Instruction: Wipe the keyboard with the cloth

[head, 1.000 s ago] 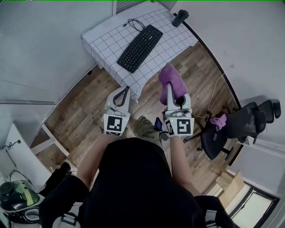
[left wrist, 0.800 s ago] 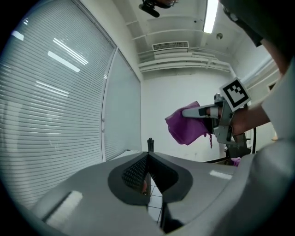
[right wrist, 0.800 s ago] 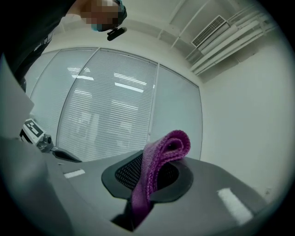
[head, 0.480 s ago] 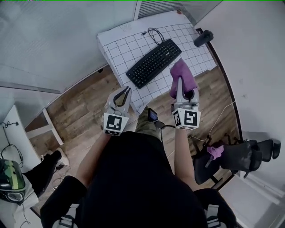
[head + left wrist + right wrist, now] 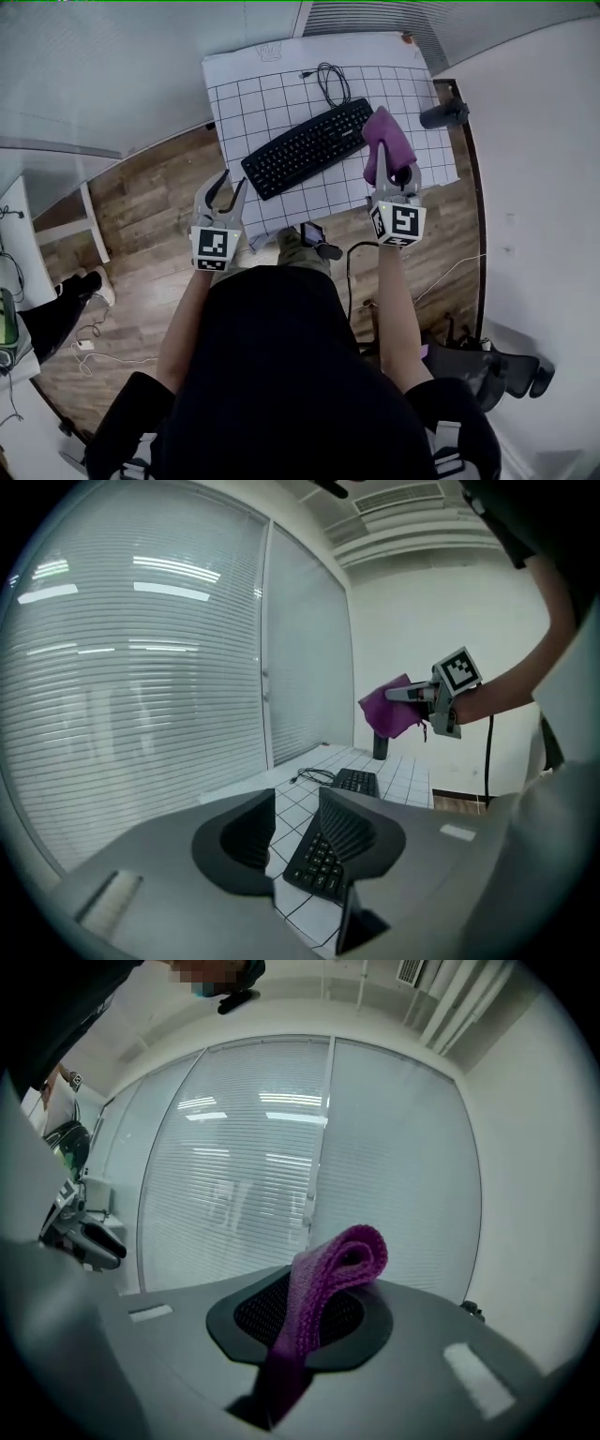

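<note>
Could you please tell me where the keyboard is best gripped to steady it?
The keyboard lies flat and diagonal on the table; I'd grip its left short end, coming from the front edge: that end is nearest, the cable coils beyond the other.

The black keyboard (image 5: 307, 148) lay flat and slantwise on the white, grid-lined table (image 5: 253, 103), its right end farther away, its cable (image 5: 328, 82) coiled just beyond it. The purple knitted cloth (image 5: 387, 141), folded over into a loop, was pinched upright between the right gripper (image 5: 394, 183) jaws, above the table by the keyboard's right end.
</note>
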`<action>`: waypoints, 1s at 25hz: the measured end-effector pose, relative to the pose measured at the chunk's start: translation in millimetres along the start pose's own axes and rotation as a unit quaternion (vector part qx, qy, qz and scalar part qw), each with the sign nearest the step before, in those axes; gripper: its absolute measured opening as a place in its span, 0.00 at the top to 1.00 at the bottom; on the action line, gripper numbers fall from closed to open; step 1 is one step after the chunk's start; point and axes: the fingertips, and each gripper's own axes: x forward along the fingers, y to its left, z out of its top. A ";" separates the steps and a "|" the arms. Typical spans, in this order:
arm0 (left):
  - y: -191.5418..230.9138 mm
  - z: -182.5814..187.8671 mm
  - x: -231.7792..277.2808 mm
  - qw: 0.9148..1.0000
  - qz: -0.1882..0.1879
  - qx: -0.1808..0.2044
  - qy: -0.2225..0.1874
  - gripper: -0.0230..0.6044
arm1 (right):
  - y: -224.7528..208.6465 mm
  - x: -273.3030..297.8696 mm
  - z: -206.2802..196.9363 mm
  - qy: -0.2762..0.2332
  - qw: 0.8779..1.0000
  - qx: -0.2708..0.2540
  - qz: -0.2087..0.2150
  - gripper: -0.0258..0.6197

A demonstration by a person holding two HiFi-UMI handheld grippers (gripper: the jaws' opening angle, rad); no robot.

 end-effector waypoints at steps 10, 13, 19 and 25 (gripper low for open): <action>-36.4 -55.0 34.6 0.996 0.034 -0.026 0.072 0.60 | -68.6 80.4 -66.5 0.048 0.995 -0.043 0.080 0.86; -45.1 -83.8 42.7 0.993 0.025 -0.036 0.107 0.52 | -77.9 100.3 -92.6 0.071 0.992 -0.037 0.098 0.86; -55.8 -135.3 43.4 0.987 0.016 -0.034 0.158 0.51 | -92.5 137.2 -140.8 0.129 0.979 -0.090 0.131 0.86; -72.1 -165.3 45.6 0.981 -0.009 -0.054 0.188 0.46 | -104.9 156.6 -180.2 0.184 0.968 -0.109 0.130 0.86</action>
